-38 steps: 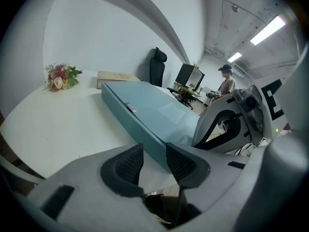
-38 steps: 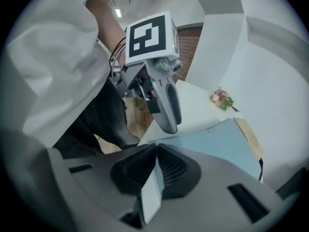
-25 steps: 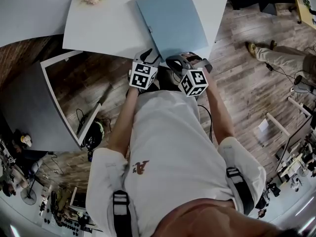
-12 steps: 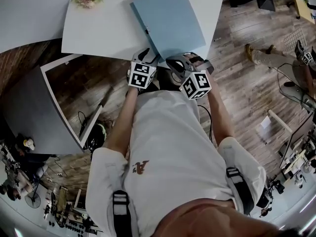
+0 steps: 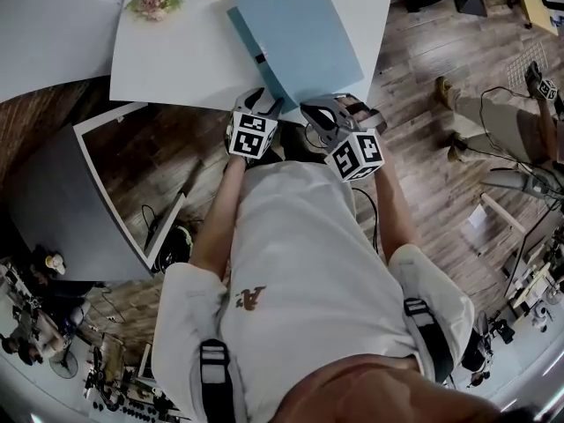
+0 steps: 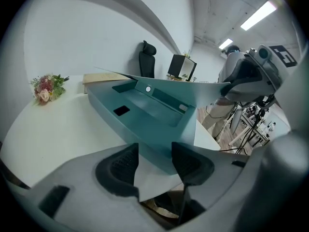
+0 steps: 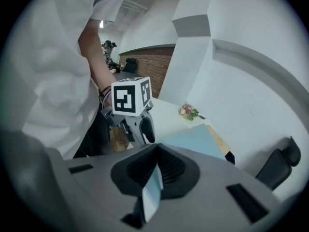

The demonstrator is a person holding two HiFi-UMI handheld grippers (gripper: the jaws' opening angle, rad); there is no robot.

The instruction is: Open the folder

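Right gripper (image 5: 310,111) has risen, clamped on the folder (image 5: 300,38) cover's lower edge. Left gripper (image 6: 154,162), jaws just widened, loosely straddles the corner. Next: swing cover over.

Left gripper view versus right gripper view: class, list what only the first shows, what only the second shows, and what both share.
Only the left gripper view: the folder's inside with its clip rail, and the left gripper's jaws, which have just been opening, apart around the folder's near corner. Only the right gripper view: the right gripper shut on the cover's edge, the left gripper's marker cube, a white shirt, a brick wall. Both: the folder, the bouquet, the white table, a black chair.
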